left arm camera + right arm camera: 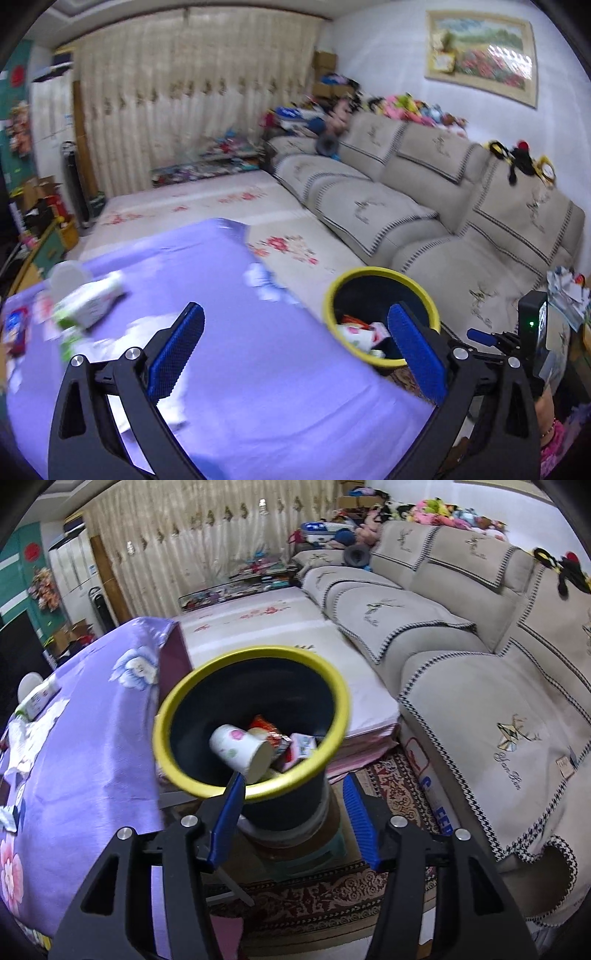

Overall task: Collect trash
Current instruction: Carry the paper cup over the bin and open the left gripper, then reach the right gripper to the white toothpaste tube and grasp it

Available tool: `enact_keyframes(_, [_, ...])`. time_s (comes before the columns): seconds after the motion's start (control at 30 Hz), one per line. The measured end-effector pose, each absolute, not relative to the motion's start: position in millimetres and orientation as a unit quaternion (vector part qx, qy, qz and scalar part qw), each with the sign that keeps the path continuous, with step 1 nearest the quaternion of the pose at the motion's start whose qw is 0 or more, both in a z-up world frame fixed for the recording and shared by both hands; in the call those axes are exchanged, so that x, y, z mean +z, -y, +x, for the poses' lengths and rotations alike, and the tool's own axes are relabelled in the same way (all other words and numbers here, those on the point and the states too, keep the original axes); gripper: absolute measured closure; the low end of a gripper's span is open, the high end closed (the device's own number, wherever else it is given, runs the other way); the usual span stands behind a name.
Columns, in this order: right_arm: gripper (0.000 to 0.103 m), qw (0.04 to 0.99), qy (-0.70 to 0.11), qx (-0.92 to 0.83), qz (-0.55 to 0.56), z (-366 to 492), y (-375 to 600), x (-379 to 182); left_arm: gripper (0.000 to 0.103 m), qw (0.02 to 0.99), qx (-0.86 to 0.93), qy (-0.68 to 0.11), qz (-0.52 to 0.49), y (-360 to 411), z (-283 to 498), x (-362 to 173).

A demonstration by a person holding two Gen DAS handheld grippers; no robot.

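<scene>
Purple-clothed desk (258, 369) under left tongs (295, 350), spread wide, empty; carton (90, 302) ahead-left, bin (380, 317) ahead-right. Seen from right tongs (291, 812), likewise released, empty: yellow-rimmed bin (251, 723) just ahead, paper cup (242, 751) and wrappers inside. Likely between drops; next, reaching left for that carton.

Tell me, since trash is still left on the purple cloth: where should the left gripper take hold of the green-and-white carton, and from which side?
Probably across its long flat sides near the middle, coming from above. The green-and-white carton lies on its side on the purple cloth, so its narrow width should fit the open left gripper. Motion blur hides its exact edges.
</scene>
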State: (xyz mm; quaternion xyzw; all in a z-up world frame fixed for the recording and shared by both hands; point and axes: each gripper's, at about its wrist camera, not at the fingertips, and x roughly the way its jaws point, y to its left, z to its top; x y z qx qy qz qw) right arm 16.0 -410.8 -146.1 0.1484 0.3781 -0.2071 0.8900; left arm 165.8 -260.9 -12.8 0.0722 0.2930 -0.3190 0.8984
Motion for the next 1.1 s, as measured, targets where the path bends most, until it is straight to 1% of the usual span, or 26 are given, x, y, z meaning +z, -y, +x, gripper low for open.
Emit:
enact_keyframes(0.17, [0.050, 0.899, -0.381, -0.173, 0.130, 33, 378, -140, 0.005, 0.923, -0.262, -0.273, 0.064, 187, 143, -3])
enact_keyframes(0.3, [0.050, 0.907, -0.383, -0.134, 0.110, 51, 346, -134, 0.005, 0.934, -0.226, -0.273, 0.044, 135, 128, -2])
enact_keyframes(0.43, [0.050, 0.914, -0.386, -0.091, 0.088, 71, 307, -130, 0.005, 0.941, -0.189, -0.280, 0.024, 82, 115, -8])
enact_keyframes(0.7, [0.050, 0.918, -0.393, 0.005, 0.042, 106, 220, -120, 0.005, 0.948, -0.115, -0.296, -0.010, 4, 96, -27])
enact_keyframes(0.93, [0.049, 0.906, -0.406, 0.119, -0.013, 126, 122, -118, 0.005, 0.953, -0.063, -0.292, -0.042, -45, 90, -30])
enact_keyframes(1.1, [0.049, 0.893, -0.411, 0.174, -0.048, 133, 69, -122, 0.005, 0.957, -0.049, -0.282, -0.043, -62, 84, -27])
